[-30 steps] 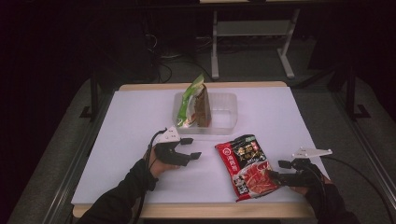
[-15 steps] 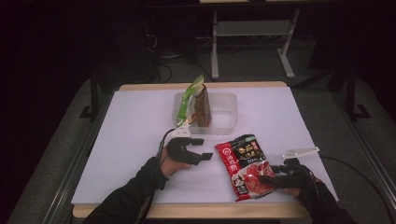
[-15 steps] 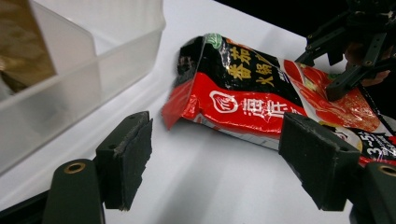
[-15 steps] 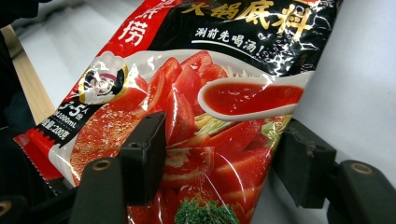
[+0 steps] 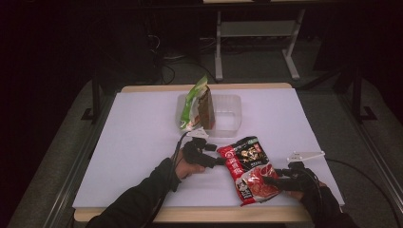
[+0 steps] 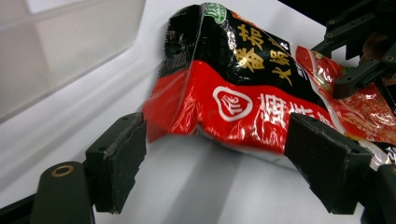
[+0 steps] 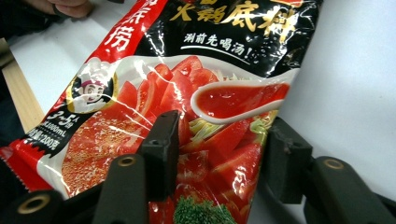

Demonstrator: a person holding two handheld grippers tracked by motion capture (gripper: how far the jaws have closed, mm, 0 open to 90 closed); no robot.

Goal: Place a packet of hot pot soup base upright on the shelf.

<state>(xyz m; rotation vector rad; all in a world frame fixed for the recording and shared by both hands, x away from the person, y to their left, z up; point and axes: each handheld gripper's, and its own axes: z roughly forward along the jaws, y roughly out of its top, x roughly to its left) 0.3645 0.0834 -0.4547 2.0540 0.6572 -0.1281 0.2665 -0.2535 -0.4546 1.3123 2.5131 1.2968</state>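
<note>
A red and black sauce packet (image 5: 248,168) with tomato pictures lies on the white table sheet (image 5: 138,142) near the front. My left gripper (image 5: 215,155) sits at the packet's upper left end. Its jaws have just been opening, and in the left gripper view (image 6: 222,163) they stand wide with the packet's end (image 6: 233,93) between the pads, untouched. My right gripper (image 5: 273,176) is at the packet's lower right edge. Its jaws (image 7: 224,140) have just been closing: one finger (image 7: 161,149) lies over the packet's face (image 7: 140,102), the other stands at its side edge.
A clear plastic container (image 5: 228,114) stands behind the packet at the table's middle, with a green pouch (image 5: 192,107) and a brown pouch (image 5: 206,109) leaning in its left side. Its wall (image 6: 70,42) is close to my left gripper. The wooden front edge (image 5: 199,214) runs below the hands.
My left gripper has slid right to the packet's upper end and its jaws have widened. The right gripper's jaws have narrowed over the packet's right edge.
</note>
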